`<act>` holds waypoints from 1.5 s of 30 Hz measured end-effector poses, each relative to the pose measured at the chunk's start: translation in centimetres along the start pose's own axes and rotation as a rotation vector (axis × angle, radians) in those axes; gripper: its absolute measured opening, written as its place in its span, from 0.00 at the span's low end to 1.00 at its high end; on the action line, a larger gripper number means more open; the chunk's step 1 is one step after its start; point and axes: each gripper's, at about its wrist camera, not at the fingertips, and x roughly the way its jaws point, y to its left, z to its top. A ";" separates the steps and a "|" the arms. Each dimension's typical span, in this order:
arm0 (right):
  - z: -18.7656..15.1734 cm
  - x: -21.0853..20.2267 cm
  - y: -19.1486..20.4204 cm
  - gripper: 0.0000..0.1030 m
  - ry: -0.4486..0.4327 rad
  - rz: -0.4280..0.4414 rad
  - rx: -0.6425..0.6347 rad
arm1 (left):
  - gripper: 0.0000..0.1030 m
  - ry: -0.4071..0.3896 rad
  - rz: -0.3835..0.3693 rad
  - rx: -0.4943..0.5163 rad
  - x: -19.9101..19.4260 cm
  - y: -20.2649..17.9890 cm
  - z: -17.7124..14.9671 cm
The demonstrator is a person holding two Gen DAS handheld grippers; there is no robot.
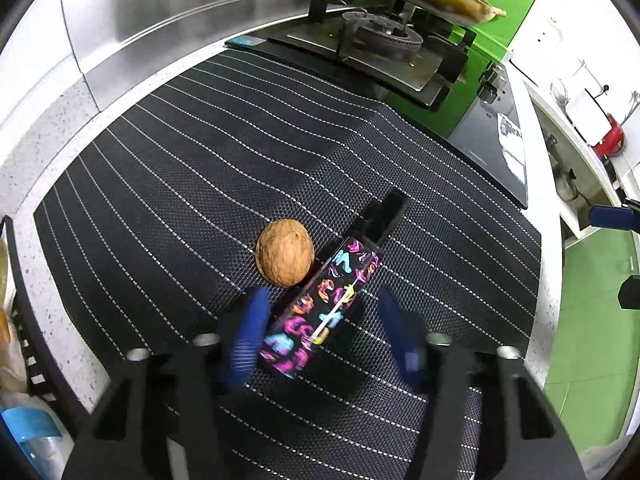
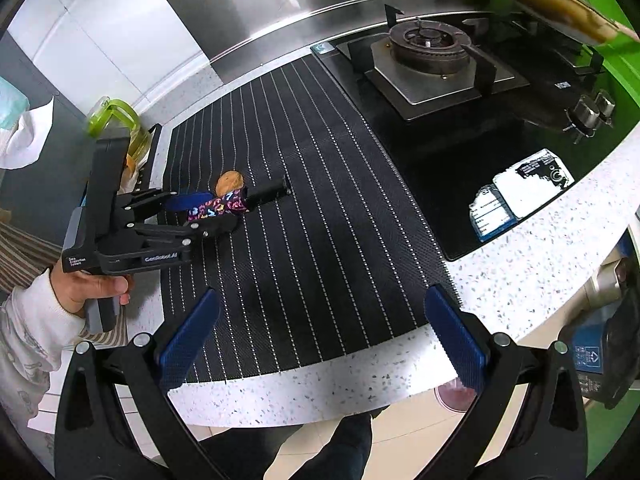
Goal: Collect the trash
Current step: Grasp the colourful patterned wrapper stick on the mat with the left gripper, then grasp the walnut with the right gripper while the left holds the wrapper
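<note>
My left gripper (image 1: 320, 324) half open, straddling patterned spray bottle (image 1: 320, 308) lying on striped mat (image 1: 160, 184). Left pad touching or nearly so, right pad clear: no grip yet. Walnut (image 1: 285, 252) touching bottle; risk: closing rolls bottle, knocks walnut away. Right gripper (image 2: 320, 340) wide open, empty, over counter edge.

At mid-left, the left tool (image 2: 208, 212) is seen straddling a patterned tube (image 2: 219, 207) beside a walnut (image 2: 229, 181) on the striped mat (image 2: 304, 208). The right tool (image 2: 320, 340) is held wide open at the bottom.
</note>
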 end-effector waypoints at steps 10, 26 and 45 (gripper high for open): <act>0.2 0.4 0.3 0.97 0.007 0.004 -0.005 | 0.24 0.023 -0.011 0.031 0.3 -1.5 -0.2; 1.8 1.2 2.2 0.97 0.020 0.015 -0.085 | 0.22 -0.062 -0.013 -0.052 -5.3 -1.6 0.8; 7.6 10.5 9.5 0.97 0.113 0.031 -0.322 | 0.22 -0.088 0.088 -0.230 -9.3 4.9 1.1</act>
